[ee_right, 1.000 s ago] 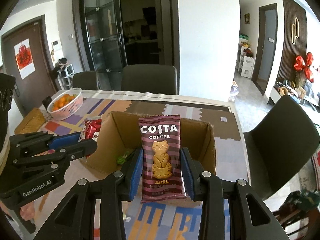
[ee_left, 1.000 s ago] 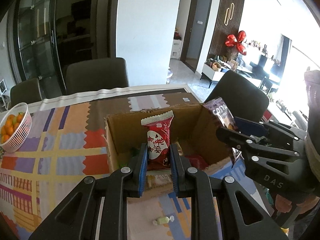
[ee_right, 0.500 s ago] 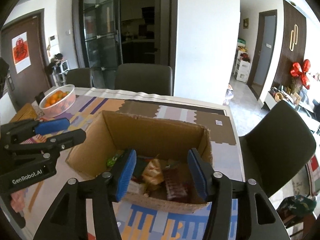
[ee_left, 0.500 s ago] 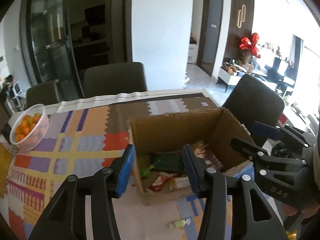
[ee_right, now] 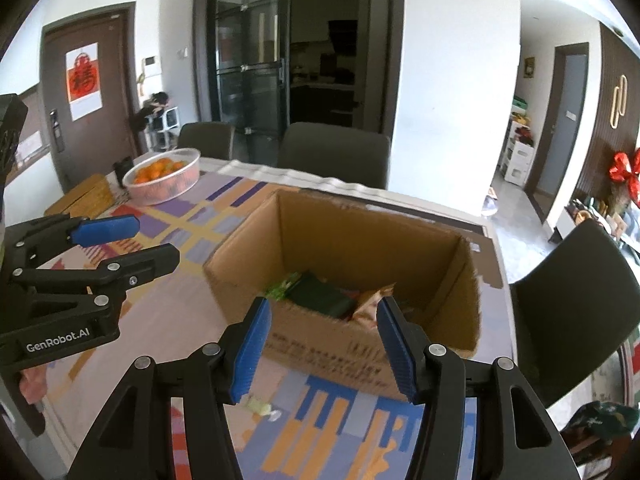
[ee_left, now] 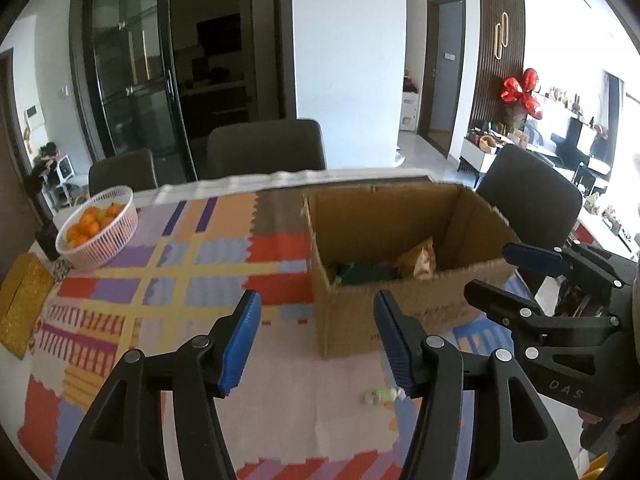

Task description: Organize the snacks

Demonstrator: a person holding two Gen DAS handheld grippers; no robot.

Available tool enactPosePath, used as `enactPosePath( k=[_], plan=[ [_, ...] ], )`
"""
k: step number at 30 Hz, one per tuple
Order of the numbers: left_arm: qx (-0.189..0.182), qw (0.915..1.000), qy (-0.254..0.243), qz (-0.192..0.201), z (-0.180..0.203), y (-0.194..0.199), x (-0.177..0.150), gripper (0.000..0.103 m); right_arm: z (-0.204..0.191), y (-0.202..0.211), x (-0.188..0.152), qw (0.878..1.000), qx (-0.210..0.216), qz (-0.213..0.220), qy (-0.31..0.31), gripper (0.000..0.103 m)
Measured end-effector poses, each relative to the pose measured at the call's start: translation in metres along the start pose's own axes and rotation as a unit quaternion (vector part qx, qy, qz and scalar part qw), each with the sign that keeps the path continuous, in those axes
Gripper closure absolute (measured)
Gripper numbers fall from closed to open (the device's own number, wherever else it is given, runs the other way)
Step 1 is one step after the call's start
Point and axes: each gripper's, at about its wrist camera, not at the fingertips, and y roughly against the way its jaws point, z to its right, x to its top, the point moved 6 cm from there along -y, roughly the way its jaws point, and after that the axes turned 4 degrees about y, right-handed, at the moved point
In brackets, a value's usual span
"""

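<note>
**Both grippers empty beside the snack box**

The left gripper [ee_left: 318, 340] has jaws that have just been opening; they stand apart with nothing between the blue pads, over the bare tablecloth [ee_left: 160, 280] short of the cardboard box [ee_left: 400, 312]. The right gripper [ee_right: 318, 354] has also just been opening its jaws and is likewise empty, held before the near wall of the box. Each gripper shows from the side in the other's view. The box stands open-topped on the cloth; inside lie several snack packets [ee_right: 320, 296], a dark green one beside an orange-brown one. One small wrapped candy [ee_left: 382, 395] lies on the cloth just in front of the box, near the left gripper's right pad.

The table carries a patchwork cloth of orange, purple, yellow and red blocks. At its far left corner stands a white basket of oranges [ee_left: 96, 226], well apart from the box, with a gold box [ee_left: 22, 304] at the left edge. Dark chairs [ee_left: 266, 146] line the far side and the right end. Beyond are a white wall, dark glass doors and a hallway. The cloth between basket and box is open.
</note>
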Motion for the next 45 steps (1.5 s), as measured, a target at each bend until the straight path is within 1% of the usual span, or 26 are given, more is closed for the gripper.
enactPosePath(
  k=[7,16,24,27,33,38,42,45],
  plan=[
    [0.001,0.9992,0.020,-0.034,-0.009,-0.006,-0.042,0.044,-0.022,-0.004,-0.025,0.999,0.014,-0.022,0.027,0.047],
    [0.007,0.9952,0.040,-0.089,-0.016,-0.025,-0.093,0.044,-0.043,-0.034,-0.065,0.994,0.042,-0.086,0.055,0.047],
    [0.009,0.9902,0.054,-0.129,-0.023,-0.045,-0.125,0.044,-0.060,-0.065,-0.098,0.983,0.062,-0.146,0.090,0.047],
    [0.018,0.9896,0.052,-0.133,-0.025,-0.049,-0.131,0.044,-0.065,-0.078,-0.108,0.979,0.067,-0.168,0.098,0.047],
    [0.021,0.9877,0.054,-0.145,-0.028,-0.058,-0.138,0.044,-0.070,-0.101,-0.122,0.971,0.082,-0.199,0.105,0.047],
    [0.021,0.9866,0.057,-0.151,-0.029,-0.064,-0.139,0.044,-0.074,-0.116,-0.125,0.968,0.081,-0.211,0.107,0.047],
    [0.021,0.9859,0.064,-0.153,-0.030,-0.067,-0.137,0.044,-0.074,-0.123,-0.125,0.969,0.079,-0.212,0.102,0.048],
    [0.021,0.9856,0.068,-0.154,-0.032,-0.069,-0.135,0.044,-0.075,-0.127,-0.123,0.968,0.089,-0.215,0.090,0.054]
  ],
)
